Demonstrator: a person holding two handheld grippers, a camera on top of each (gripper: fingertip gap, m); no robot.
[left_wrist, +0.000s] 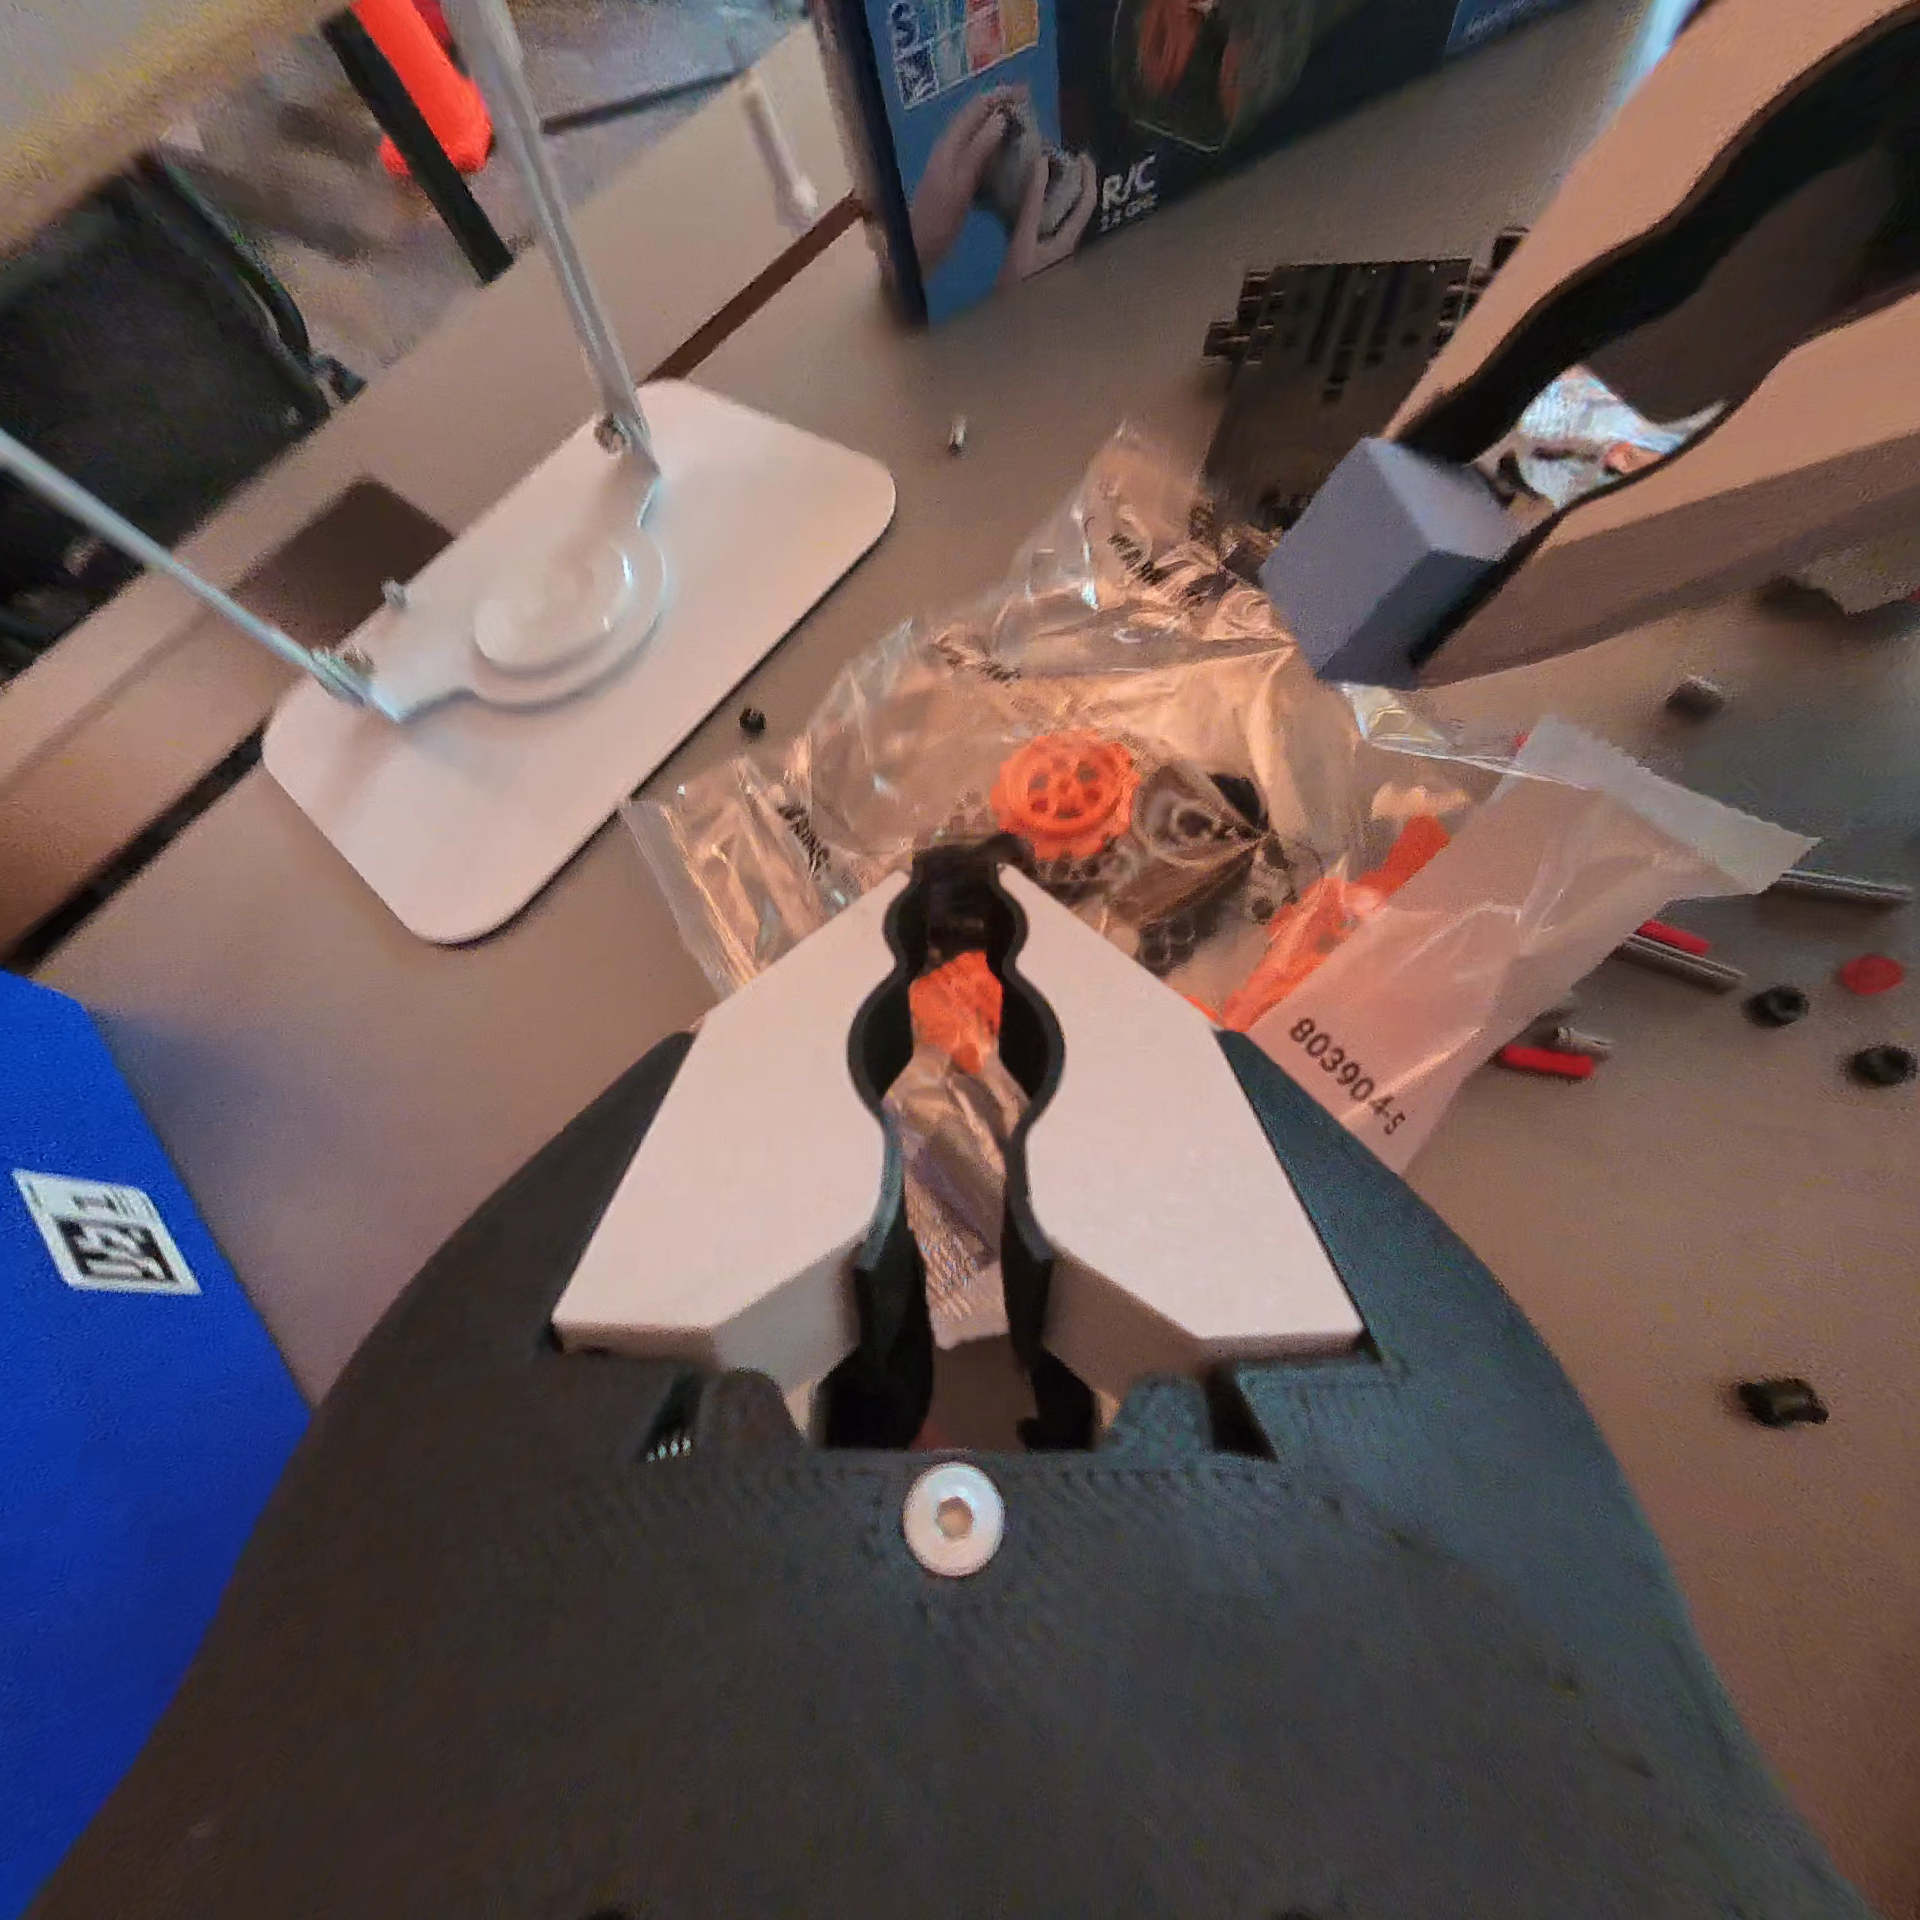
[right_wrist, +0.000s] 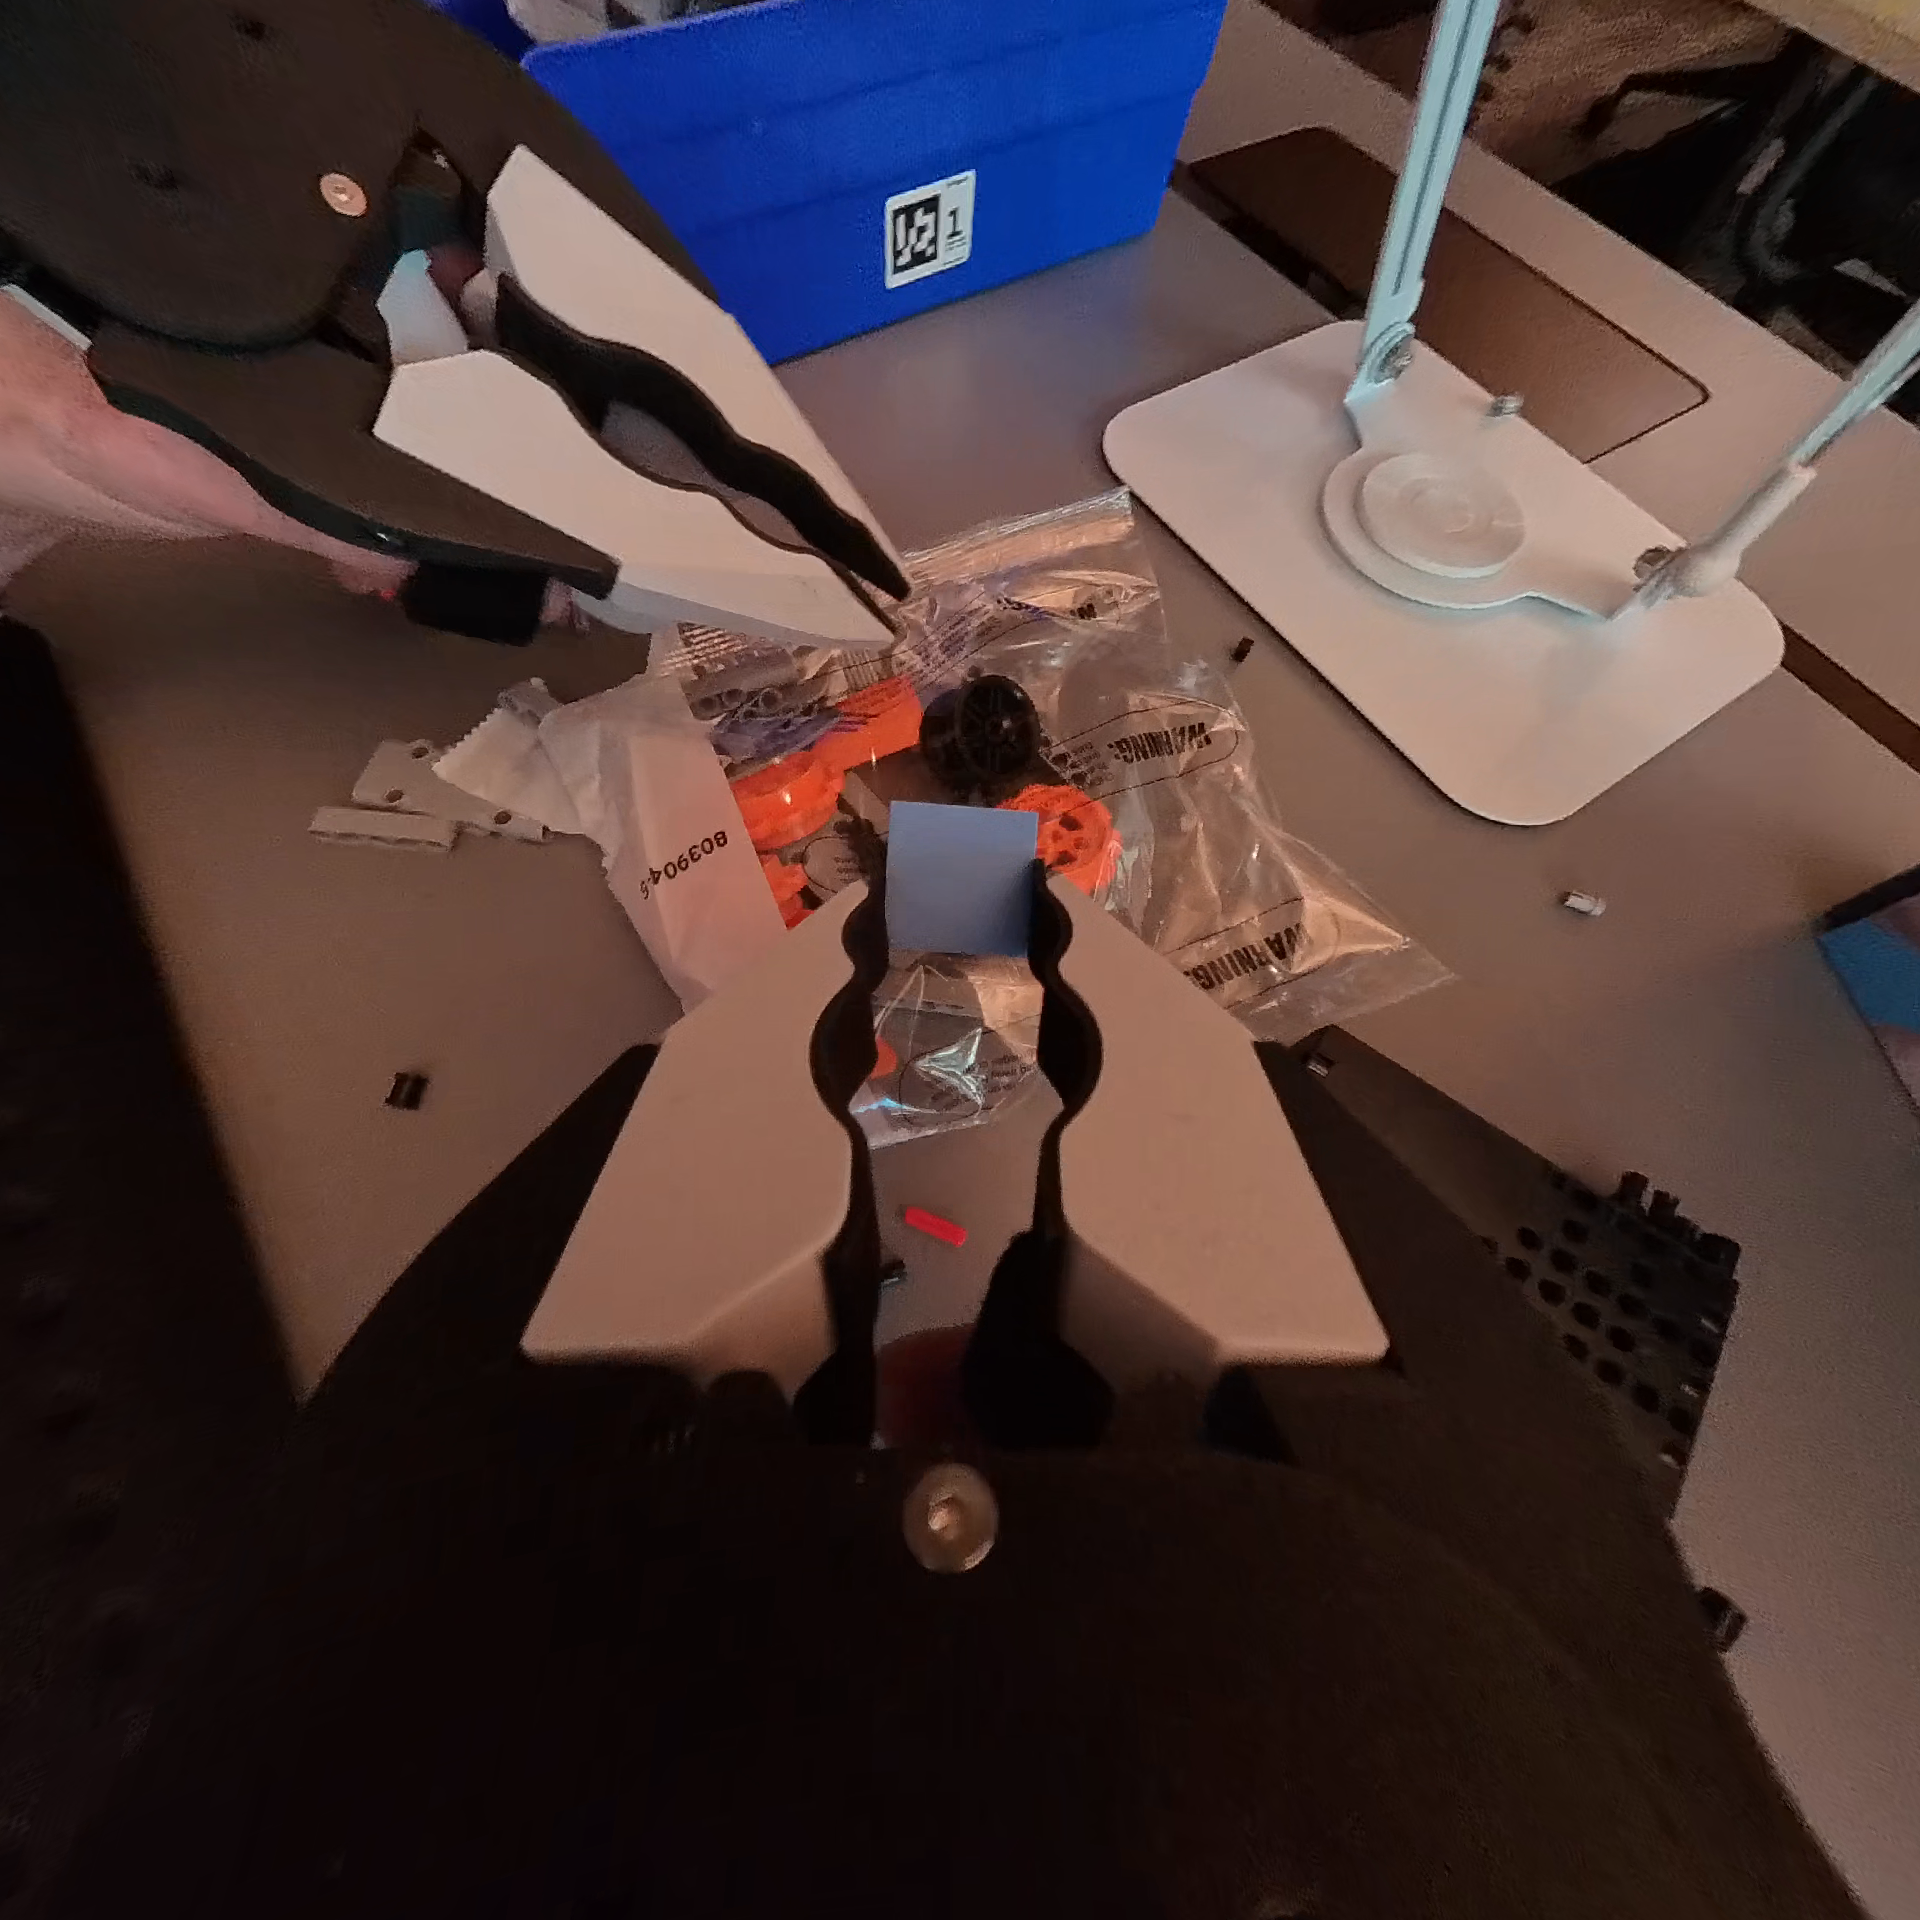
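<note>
Your right gripper (right_wrist: 961, 883) is clamped on a small blue-grey block (right_wrist: 961, 878), which sits between its fingertips, raised over a heap of clear plastic bags (right_wrist: 1226, 831) lying on the grey table (right_wrist: 1143, 343). The bags contain orange and black toy parts: an orange gear wheel (left_wrist: 1062, 792), a black wheel (right_wrist: 979, 736) and a white paper panel with printed digits (right_wrist: 681, 862).

Your left gripper (left_wrist: 956, 868) has its tips brought together, pinching a small black piece (left_wrist: 951, 862) right at the near edge of the bags. In the right wrist view its tips (right_wrist: 883, 597) meet at the bag plastic, with a hand (right_wrist: 94, 457) behind it.

Left of the bags in the left wrist view stands a white lamp base (left_wrist: 582, 665) with metal arms. A blue bin (right_wrist: 873, 145) bearing a square marker label sits beyond, and a blue printed box (left_wrist: 1039, 135) stands at the table's far side. A black perforated plate (left_wrist: 1320, 343) lies near the bags. Loose small parts are scattered on the table: red pins (left_wrist: 1548, 1060), black bushes (left_wrist: 1777, 1006) and grey strips (right_wrist: 416, 810).
</note>
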